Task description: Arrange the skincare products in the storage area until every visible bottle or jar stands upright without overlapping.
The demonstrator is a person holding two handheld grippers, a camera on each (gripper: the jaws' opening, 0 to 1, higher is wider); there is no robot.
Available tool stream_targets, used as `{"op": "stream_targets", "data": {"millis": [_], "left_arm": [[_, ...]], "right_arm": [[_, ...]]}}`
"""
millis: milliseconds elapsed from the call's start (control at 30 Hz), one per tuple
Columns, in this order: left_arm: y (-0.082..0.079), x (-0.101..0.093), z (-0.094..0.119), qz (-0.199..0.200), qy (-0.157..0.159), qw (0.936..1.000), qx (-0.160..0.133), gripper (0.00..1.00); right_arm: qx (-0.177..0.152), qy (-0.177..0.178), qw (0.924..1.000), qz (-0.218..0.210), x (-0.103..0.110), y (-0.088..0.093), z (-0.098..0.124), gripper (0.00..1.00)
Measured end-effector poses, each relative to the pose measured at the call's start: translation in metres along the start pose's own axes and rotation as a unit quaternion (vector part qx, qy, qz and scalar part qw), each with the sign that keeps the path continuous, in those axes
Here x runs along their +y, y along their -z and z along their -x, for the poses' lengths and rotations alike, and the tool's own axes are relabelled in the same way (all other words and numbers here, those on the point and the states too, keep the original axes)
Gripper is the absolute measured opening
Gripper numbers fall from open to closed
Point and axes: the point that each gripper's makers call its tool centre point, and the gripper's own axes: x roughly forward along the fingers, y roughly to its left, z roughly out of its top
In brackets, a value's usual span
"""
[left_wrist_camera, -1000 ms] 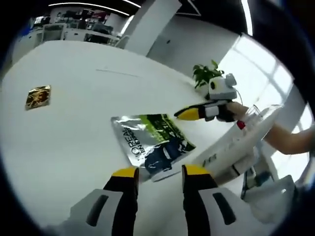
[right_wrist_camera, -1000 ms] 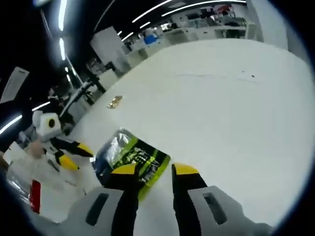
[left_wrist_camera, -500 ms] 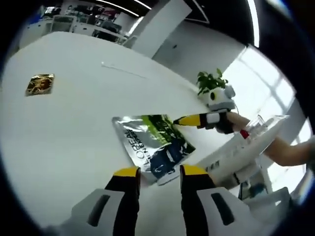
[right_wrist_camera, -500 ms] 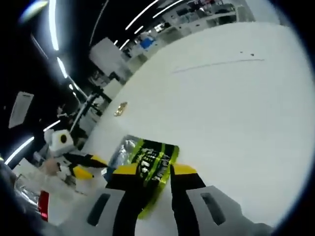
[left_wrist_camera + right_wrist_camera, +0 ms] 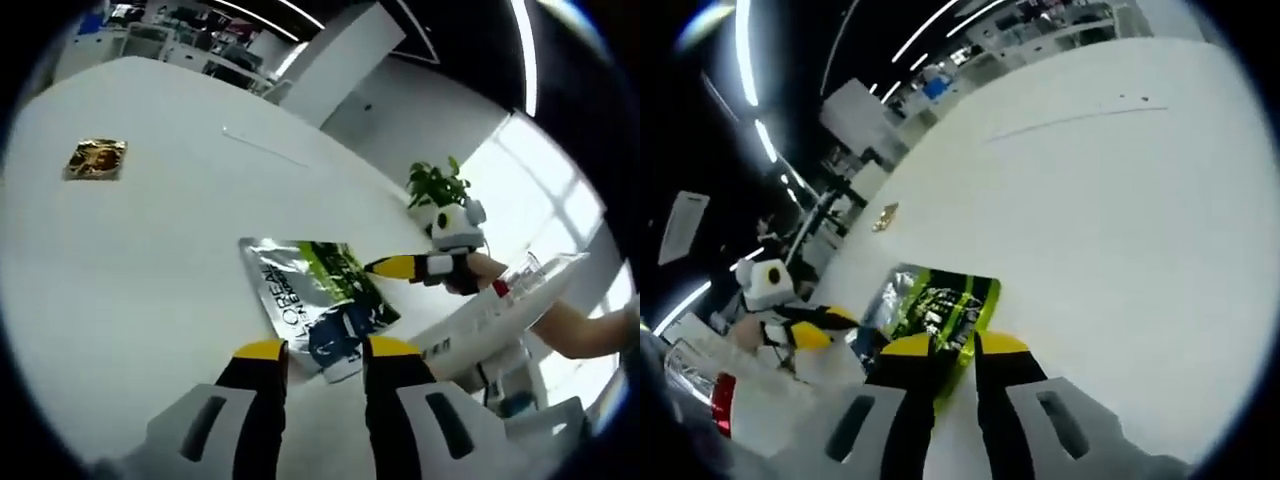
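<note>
A flat silver, green and blue skincare pouch [image 5: 312, 298] lies on the white table [image 5: 150, 260]. My left gripper [image 5: 325, 350] is open, and the pouch's near corner sits just ahead of its yellow tips. In the left gripper view my right gripper [image 5: 385, 266] reaches in from the right, its yellow tip at the pouch's far edge. In the right gripper view the right gripper [image 5: 954, 346] has its jaws drawn close on the green edge of the pouch [image 5: 940, 305]. The left gripper [image 5: 823, 328] shows on the pouch's other side.
A small gold sachet [image 5: 96, 158] lies apart at the far left of the table. A clear plastic organiser [image 5: 520, 285] with a red-capped item [image 5: 498, 288] stands at the right table edge, a potted plant [image 5: 438, 186] behind it. A person's arm [image 5: 575, 325] crosses there.
The right gripper's jaws have narrowed onto the pouch's edge. The left gripper has come slightly nearer the pouch's near corner. The pouch itself has stayed flat.
</note>
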Motion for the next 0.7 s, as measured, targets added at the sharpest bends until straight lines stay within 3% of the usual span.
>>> {"op": "stream_targets", "data": {"millis": [100, 333, 600, 700], "left_arm": [[-0.004, 0.011, 0.005, -0.004, -0.011, 0.9999, -0.003, 0.25], [-0.008, 0.025, 0.001, 0.027, -0.001, 0.9996, 0.006, 0.27], [-0.006, 0.012, -0.004, 0.09, 0.015, 0.9958, 0.003, 0.28], [-0.005, 0.004, -0.006, 0.086, 0.014, 0.9962, -0.003, 0.29]], "right_arm": [[-0.002, 0.005, 1.0, -0.001, -0.004, -0.001, 0.0, 0.09], [-0.001, 0.01, 0.9999, 0.007, -0.005, -0.001, 0.0, 0.06], [0.01, 0.013, 0.9993, 0.034, -0.005, 0.0, -0.001, 0.04], [0.007, 0.015, 0.9992, 0.036, -0.005, 0.0, -0.001, 0.02]]}}
